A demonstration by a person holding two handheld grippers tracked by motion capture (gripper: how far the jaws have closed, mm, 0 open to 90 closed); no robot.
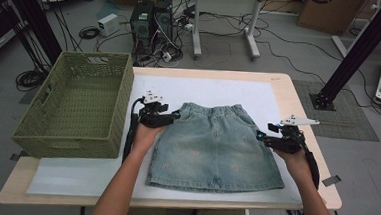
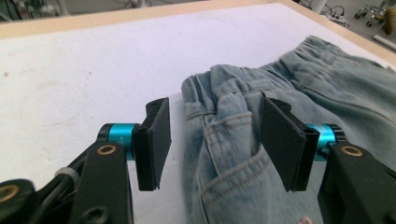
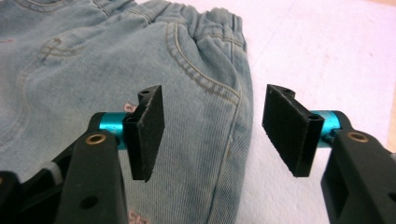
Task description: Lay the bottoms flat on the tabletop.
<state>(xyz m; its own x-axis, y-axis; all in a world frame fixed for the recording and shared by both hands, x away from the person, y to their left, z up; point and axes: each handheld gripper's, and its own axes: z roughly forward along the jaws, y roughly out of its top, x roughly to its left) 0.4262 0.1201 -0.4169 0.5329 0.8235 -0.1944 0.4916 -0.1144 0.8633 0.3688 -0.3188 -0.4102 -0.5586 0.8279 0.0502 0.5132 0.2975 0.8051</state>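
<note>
Now | denim skirt (image 1: 217,147) flat mid-table toward near edge, waistband far | left gripper (image 1: 170,117) apart at left waist corner, gripping nothing | right gripper (image 1: 269,133) apart beside right hem | spreading looks done; folding, green basket (image 1: 73,105) at left edge left.

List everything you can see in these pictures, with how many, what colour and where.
denim skirt: one, light blue, flat on the white mat, waistband away from the person
basket: one, green woven, left end of the table
white mat: one, covering most of the table top
table: one, light wood
computer towers: two, black, on the floor beyond the table
left gripper: one, black, jaws open, at the skirt's left waist corner
right gripper: one, black, jaws open, at the skirt's right side edge
forearms: two, bare, coming in from the bottom
</note>
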